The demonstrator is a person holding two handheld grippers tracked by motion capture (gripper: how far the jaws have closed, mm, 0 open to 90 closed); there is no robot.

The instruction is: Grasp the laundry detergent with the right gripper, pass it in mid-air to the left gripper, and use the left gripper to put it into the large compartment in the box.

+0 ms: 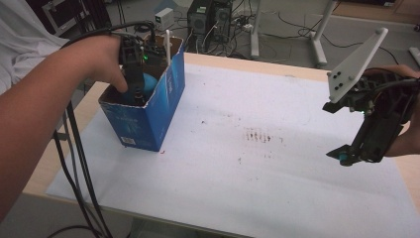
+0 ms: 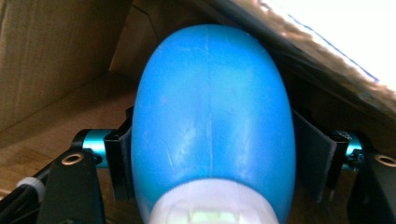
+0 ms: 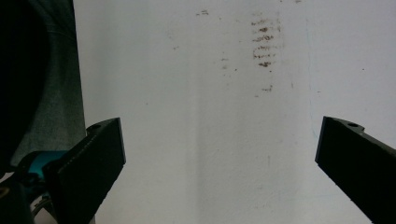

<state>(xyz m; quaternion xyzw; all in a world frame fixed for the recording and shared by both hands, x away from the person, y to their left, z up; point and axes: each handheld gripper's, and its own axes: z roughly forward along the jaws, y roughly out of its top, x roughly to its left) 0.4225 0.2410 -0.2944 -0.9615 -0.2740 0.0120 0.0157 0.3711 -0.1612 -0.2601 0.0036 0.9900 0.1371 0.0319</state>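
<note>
The left claw (image 1: 134, 91) is reaching down inside the blue box (image 1: 163, 106) at the tabletop's (image 1: 277, 198) left, its jaws parted around the blue oval object (image 2: 212, 116); the right claw (image 1: 346, 154) is hovering wide open, holding nothing

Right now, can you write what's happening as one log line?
left gripper: inside blue cardboard box, jaws around smooth blue egg-shaped object | right gripper: open, empty, over white table sheet

One blue box (image 1: 148, 119), one blue egg-shaped thing (image 2: 212, 121) inside it, and one white sheet (image 1: 257, 173).
</note>
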